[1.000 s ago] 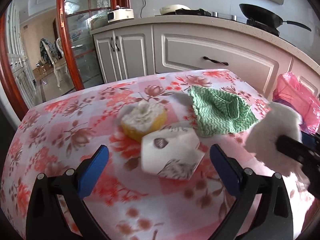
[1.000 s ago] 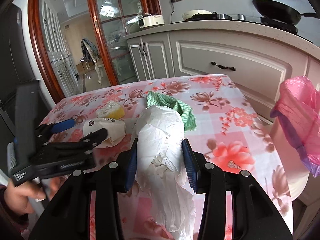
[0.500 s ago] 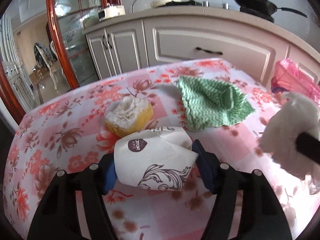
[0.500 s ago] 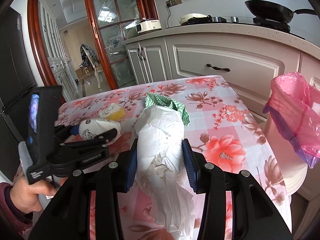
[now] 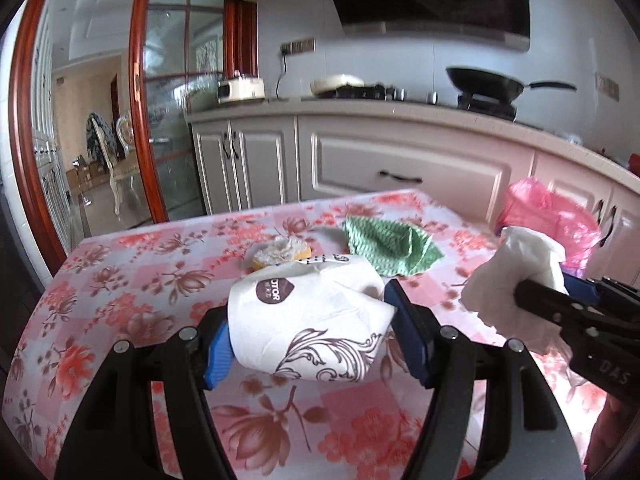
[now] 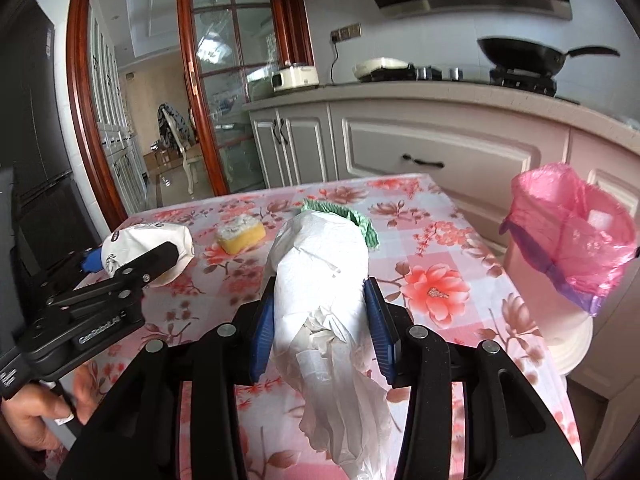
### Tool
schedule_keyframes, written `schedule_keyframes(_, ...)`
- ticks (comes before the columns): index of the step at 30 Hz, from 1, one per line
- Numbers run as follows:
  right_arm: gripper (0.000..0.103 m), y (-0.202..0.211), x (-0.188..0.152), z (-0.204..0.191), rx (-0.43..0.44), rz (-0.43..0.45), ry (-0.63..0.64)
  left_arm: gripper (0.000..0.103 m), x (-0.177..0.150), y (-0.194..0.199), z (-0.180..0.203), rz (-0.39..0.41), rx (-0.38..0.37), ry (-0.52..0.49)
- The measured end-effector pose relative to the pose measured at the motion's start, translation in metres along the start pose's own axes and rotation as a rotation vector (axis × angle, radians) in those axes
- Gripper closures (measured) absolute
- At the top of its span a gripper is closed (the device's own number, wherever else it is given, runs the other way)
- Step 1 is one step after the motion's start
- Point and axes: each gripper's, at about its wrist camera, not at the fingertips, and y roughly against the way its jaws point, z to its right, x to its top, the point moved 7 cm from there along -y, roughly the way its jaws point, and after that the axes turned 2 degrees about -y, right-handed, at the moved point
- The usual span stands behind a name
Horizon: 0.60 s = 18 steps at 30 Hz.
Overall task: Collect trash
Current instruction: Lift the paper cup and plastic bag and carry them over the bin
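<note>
My left gripper [image 5: 310, 342] is shut on a crushed white paper cup [image 5: 308, 320] with brown print and holds it above the floral table [image 5: 120, 280]. The cup also shows in the right wrist view [image 6: 148, 250]. My right gripper [image 6: 320, 330] is shut on a crumpled white paper wad [image 6: 324, 276], also lifted off the table; the wad shows in the left wrist view [image 5: 516, 276]. A bin lined with a pink bag [image 6: 572, 232] stands beside the table's right edge, to the right of both grippers.
A yellow sponge [image 6: 242, 234] and a green patterned cloth [image 5: 390, 248] lie on the table beyond the grippers. Kitchen cabinets [image 5: 400, 160] run behind the table, with a black pan [image 5: 486, 84] on the stove. A glass door [image 5: 168, 120] stands at the left.
My left gripper has closed on the paper cup and lifted it off the table. My right gripper still holds the wad and has risen a little.
</note>
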Motion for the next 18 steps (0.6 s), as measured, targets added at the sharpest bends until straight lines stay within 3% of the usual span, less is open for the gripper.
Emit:
schedule_keyframes(8, 0.062, 0.034, 0.003, -0.022, -0.047, 0.09, 0.063, 0.037, 0.0, 0.056, -0.005, 0.103, -0.008, 0.015)
schedule_keyframes(18, 0.062, 0.055, 0.012, -0.032, -0.092, 0.142, 0.045, 0.037, 0.0, 0.088, -0.017, 0.164, 0.008, 0.045)
